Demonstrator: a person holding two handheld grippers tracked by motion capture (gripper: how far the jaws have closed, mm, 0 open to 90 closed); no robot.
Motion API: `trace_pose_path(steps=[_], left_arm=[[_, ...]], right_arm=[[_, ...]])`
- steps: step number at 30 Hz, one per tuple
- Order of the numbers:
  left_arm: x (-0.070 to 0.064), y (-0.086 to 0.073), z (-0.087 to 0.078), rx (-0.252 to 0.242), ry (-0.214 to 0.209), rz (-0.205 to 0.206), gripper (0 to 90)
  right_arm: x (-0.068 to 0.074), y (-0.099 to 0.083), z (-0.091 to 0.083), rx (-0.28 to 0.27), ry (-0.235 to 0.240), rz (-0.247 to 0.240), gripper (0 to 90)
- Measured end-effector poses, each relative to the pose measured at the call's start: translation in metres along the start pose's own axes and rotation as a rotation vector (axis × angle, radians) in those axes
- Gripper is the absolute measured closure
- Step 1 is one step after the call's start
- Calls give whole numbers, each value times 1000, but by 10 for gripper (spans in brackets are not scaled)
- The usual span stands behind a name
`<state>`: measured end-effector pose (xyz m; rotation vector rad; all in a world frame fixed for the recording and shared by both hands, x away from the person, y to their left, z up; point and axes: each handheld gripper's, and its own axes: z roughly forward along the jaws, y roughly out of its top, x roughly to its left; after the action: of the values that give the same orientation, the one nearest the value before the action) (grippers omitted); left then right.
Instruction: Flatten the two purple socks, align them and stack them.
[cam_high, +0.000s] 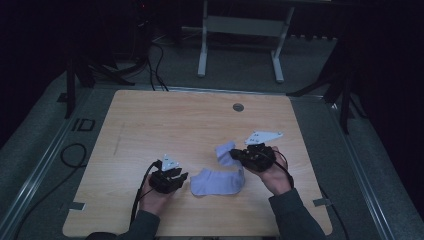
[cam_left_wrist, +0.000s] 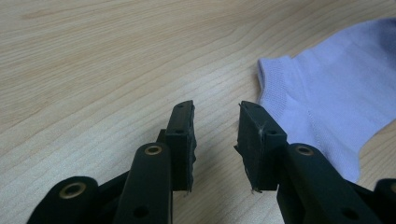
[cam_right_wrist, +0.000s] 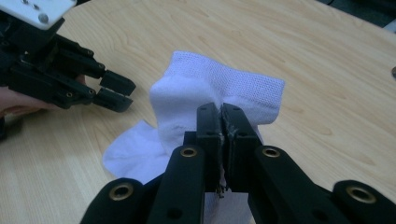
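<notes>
Dark floor and stand legs ring a pale wood-grain tabletop (cam_high: 150, 125), and near its front edge, between your two hands, lies a small white knitted ankle sock (cam_high: 217, 181); most of it rests flat on the wood, while one end is lifted up off the table at your right.

Judge it light, soft and limp; it will sag and fold wherever it is not held, it will not slip much against rubbery pads, and nothing about it can break; the ribbed cuff edge and the doubled fabric at the lifted end look like the firmest places to take hold, since a single thin layer may stretch.

Your right gripper (cam_right_wrist: 220, 116) has its jaws pressed together on that raised fold of fabric, pinching it so the knit stands up behind the tips; your left gripper (cam_left_wrist: 215, 135) hovers low over the table just beside the flat end, its jaws spread apart with bare wood in the gap and the sock's hem off to one side, close to the jaw there.

No container, bin or tray stands on the table; a small round grey grommet (cam_high: 238, 107) sits far back.
</notes>
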<state>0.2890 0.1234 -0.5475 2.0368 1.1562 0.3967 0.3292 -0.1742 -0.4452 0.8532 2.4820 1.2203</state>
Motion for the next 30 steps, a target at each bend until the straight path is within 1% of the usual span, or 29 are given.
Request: trace_pose_path(steps=[4,9,11,18,20,24,26,27,29,30], left_arm=[[0,0,0,-2,0,-1,663],[0,0,-1,-4,-2,-2,664],[0,1,-2,-3,-3,3,664],[-2,3,-7,-22,-12,7,663],[-2,3,-7,-20,-13,7,663],[-5,3,-9,-29,-28,5,662],[-7,4,-10,-34,-38,12,661],[-9,5,-11,-33,-40,23,660],[-11,5,-11,-33,-46,25,659],[-14,6,-11,-35,-55,32,659]], right_arm=[[2,-4,4,7,5,1,863],[6,-8,13,18,24,5,864],[7,-9,16,23,31,6,864],[13,-14,26,34,50,7,864],[14,-16,31,39,56,7,864],[15,-21,40,55,70,12,864],[16,-23,44,59,76,9,864],[17,-24,45,61,79,12,864],[17,-25,47,63,83,10,864],[18,-25,48,66,85,11,864]])
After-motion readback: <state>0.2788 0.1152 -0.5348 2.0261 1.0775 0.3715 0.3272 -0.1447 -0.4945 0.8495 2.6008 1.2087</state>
